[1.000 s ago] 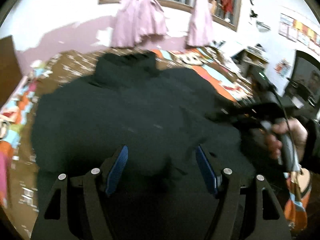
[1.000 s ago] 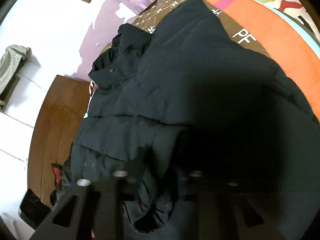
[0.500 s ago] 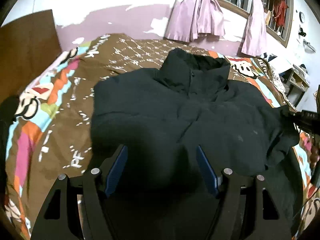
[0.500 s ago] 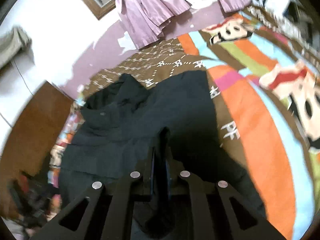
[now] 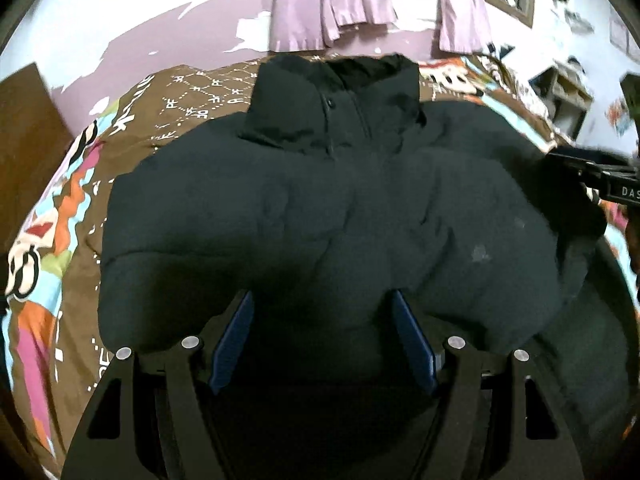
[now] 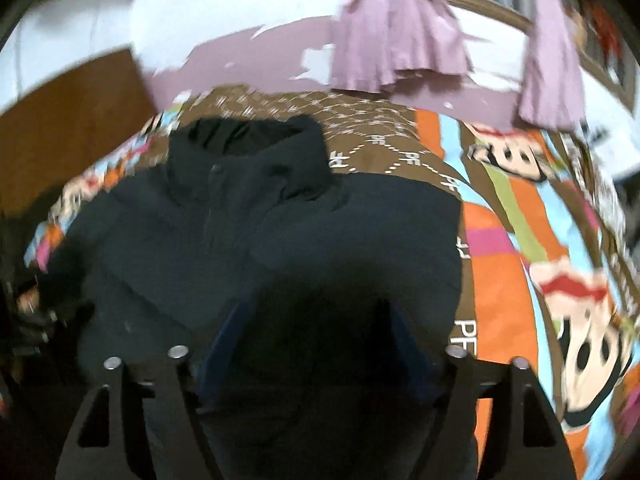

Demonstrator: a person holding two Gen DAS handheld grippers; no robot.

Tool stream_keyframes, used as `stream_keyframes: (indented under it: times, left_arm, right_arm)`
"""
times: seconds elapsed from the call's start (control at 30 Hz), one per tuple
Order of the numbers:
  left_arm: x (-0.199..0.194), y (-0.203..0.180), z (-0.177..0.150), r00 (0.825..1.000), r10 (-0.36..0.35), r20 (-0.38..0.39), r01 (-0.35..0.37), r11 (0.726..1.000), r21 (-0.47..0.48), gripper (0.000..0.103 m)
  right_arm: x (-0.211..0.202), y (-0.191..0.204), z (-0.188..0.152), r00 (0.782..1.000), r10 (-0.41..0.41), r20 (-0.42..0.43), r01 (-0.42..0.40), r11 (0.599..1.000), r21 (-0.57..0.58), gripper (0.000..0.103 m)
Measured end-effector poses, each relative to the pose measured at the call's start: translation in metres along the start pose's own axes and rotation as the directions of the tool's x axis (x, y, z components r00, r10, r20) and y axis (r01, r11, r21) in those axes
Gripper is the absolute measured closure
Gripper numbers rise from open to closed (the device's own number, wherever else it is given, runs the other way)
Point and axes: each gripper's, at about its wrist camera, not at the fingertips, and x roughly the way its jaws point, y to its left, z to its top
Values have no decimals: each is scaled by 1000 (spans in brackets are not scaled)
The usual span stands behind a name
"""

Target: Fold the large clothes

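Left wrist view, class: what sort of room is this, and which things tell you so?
Most likely a bedroom: a black puffer jacket lies on a cartoon-print bedspread, with pink curtains tied at the window behind.

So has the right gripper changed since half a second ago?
Yes. The right gripper was pinched shut on the black jacket; now it is open, fingers apart over the hem.
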Motion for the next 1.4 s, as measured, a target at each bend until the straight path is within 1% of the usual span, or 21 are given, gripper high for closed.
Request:
stream_keyframes:
  times: [0.03,0.07,0.1,0.13,0.2,0.27,0.3,0.37,0.5,0.7,0.8,0.87,1.0,1.07,1.13,1.17,1.2,1.23,1.27,1.3,1.4]
  left_arm:
    - [3,0,-2,1000,4,-8,-4,1000,13,37]
    - [7,0,-4,1000,11,-19,-10,1000,27,36]
    - [10,-1,-6,1000,15,-26,-14,999,34,36]
    - [14,0,-7,999,18,-33,-17,999,38,36]
    - [18,0,-9,999,22,-43,-20,999,45,35]
    - [21,-4,-10,998,33,-49,-30,998,61,35]
    - [22,-5,-11,998,41,-51,-38,997,69,35]
    - [25,-7,-13,997,54,-56,-49,995,83,35]
    - [30,-12,-16,995,78,-60,-72,992,108,34]
    - [39,-16,-20,992,111,-58,-102,985,137,34]
    - [39,-17,-21,992,110,-55,-102,985,136,34]
    - [37,-15,-21,995,90,-49,-83,989,124,33]
    - [29,-2,-18,999,-15,-45,18,998,62,24]
    - [24,2,-16,998,-45,-40,47,998,36,23]
    - [18,7,-12,997,-72,-37,72,997,2,23]
    - [13,12,-8,997,-73,-33,72,997,-15,23]
    - [9,15,-3,998,-64,-23,63,998,-27,23]
    - [4,18,1,999,-54,-6,54,998,-39,22]
    - [-4,26,8,999,-43,27,45,997,-61,22]
    - [-8,31,13,998,-36,49,40,996,-80,22]
    - [-15,51,37,994,-16,109,31,991,-131,22]
  right_arm:
    - [5,6,-3,999,-34,-13,34,998,-52,20]
    - [5,6,-3,999,-34,-13,34,998,-52,19]
    - [12,12,-7,997,-72,-30,68,993,-101,17]
    - [18,15,-12,994,-103,-46,96,985,-142,12]
    - [38,20,-30,984,-159,-86,137,965,-222,10]
    - [43,13,-35,985,-141,-104,121,976,-182,10]
    - [49,8,-37,985,-117,-130,98,984,-146,10]
    - [53,4,-38,984,-108,-144,89,987,-133,10]
    - [61,8,-41,976,-133,-170,106,982,-158,10]
    - [67,6,-43,975,-136,-178,109,982,-155,8]
    - [65,7,-44,976,-140,-166,114,981,-155,8]
    - [58,7,-47,982,-132,-131,114,984,-138,8]
    - [47,4,-48,991,-99,-95,89,990,-108,5]
    - [40,2,-47,993,-72,-92,63,994,-89,5]
    - [28,-3,-45,998,-29,-58,26,998,-56,5]
    - [28,-3,-45,998,-29,-58,26,998,-56,5]
    - [21,-6,-45,999,-13,-33,11,999,-37,5]
    - [7,-14,-42,1000,1,17,-1,1000,4,5]
    - [7,-14,-42,1000,1,17,-1,1000,4,5]
    - [-4,-22,-35,998,-10,64,7,999,43,5]
    - [-13,-40,-7,994,-7,106,-6,992,126,5]
